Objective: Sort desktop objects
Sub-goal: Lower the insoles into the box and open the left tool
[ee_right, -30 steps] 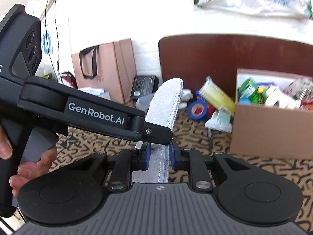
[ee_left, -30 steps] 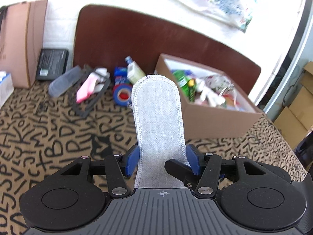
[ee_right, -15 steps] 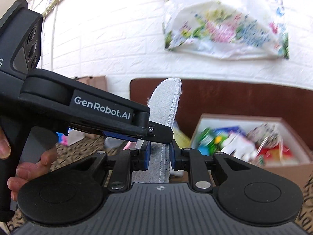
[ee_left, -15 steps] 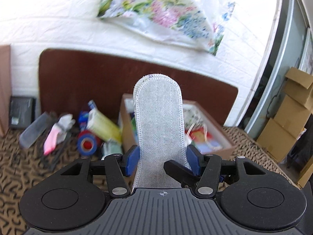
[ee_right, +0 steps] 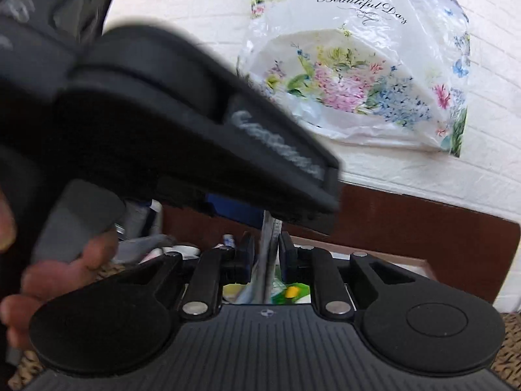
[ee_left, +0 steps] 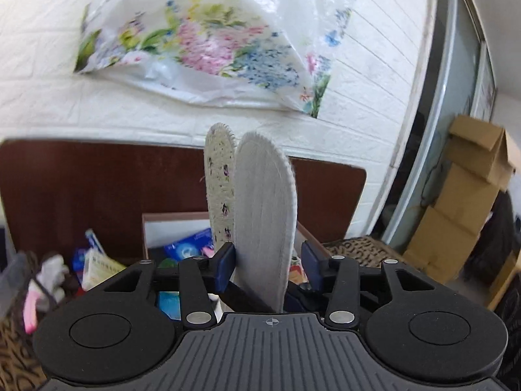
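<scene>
Standing upright between the spread fingers of the left gripper (ee_left: 267, 265), the two insoles (ee_left: 263, 215) rise over the cardboard box (ee_left: 176, 224), while the right gripper (ee_right: 264, 255), just beside, has its fingers pinched edge-on against them.

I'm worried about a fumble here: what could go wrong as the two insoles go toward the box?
The left gripper has its jaws open around the insoles. Only the right gripper pinches them, and the floral insole fans away from the other, so it may slip out. The cardboard box looks crowded, so long insoles may catch its rim.
</scene>
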Tool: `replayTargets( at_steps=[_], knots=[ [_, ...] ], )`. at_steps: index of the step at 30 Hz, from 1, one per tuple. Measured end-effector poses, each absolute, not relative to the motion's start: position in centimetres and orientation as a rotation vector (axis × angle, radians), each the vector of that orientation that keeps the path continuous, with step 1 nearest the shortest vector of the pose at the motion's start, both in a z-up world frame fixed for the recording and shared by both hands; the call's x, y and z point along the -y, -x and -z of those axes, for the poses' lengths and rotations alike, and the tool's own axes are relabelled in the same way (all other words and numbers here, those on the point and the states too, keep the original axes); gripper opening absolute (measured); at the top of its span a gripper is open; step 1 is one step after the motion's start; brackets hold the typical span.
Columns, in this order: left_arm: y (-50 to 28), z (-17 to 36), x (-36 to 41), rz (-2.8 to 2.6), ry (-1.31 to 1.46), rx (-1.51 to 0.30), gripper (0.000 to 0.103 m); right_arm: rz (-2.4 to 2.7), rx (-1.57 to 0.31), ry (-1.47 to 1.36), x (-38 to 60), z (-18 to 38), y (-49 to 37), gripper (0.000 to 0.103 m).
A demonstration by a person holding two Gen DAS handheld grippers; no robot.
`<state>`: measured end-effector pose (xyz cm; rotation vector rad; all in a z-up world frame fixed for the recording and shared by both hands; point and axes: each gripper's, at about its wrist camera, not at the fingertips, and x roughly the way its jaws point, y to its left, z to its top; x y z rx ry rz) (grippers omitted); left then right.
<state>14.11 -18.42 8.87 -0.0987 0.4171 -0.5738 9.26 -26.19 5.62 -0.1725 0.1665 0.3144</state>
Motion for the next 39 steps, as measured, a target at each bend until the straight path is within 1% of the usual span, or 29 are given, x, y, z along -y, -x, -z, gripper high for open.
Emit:
replayTargets(
  at_steps=[1, 2, 3, 4, 9, 12, 16, 19, 22, 28, 33, 39],
  knots=[
    [-14.7, -8.7, 18.8, 0.580, 0.096, -0.427, 0.057, -0.318, -0.174, 0.158, 26.6, -5.5, -10.1, 0.019],
    [-15.6, -8.4, 19.1, 0.591, 0.100, -0.447, 0.052, -0.321, -0.182, 0.143, 27.0, -5.4, -11.0, 0.016],
    [-16.2, -8.1, 19.2, 0.598, 0.102, -0.454, 0.046, -0.312, -0.193, 0.129, 27.5, -5.3, -11.8, 0.013],
    [-16.7, -8.0, 19.3, 0.603, 0.105, -0.458, 0.041, -0.301, -0.204, 0.119, 28.0, -5.2, -12.5, 0.013],
    [-18.6, -7.3, 19.5, 0.609, 0.129, -0.482, 0.034, -0.299, -0.225, 0.125, 29.0, -4.5, -14.3, 0.012],
    [-18.7, -8.2, 19.2, 0.610, 0.134, -0.456, 0.034, -0.310, -0.234, 0.115, 29.2, -4.7, -15.1, 0.012],
    [-18.7, -9.9, 18.7, 0.609, 0.137, -0.406, 0.035, -0.323, -0.186, 0.138, 29.1, -6.2, -15.4, 0.012],
    [-19.3, -10.2, 18.9, 0.592, 0.124, -0.408, 0.035, -0.327, -0.167, 0.157, 28.8, -7.0, -16.0, 0.012],
    [-20.2, -9.4, 19.2, 0.579, 0.122, -0.435, 0.035, -0.336, -0.186, 0.159, 28.8, -6.8, -16.9, 0.012],
    [-22.5, -8.0, 19.5, 0.562, 0.151, -0.478, 0.034, -0.375, -0.249, 0.052, 30.1, -5.2, -19.1, 0.012],
    [-23.9, -7.8, 20.5, 0.542, 0.107, -0.500, 0.037, -0.388, -0.258, -0.005, 30.7, -4.8, -20.8, 0.012],
    [-26.1, -4.5, 20.7, 0.545, 0.149, -0.603, 0.037, -0.418, -0.369, -0.093, 31.8, -2.7, -22.8, 0.013]
  ],
)
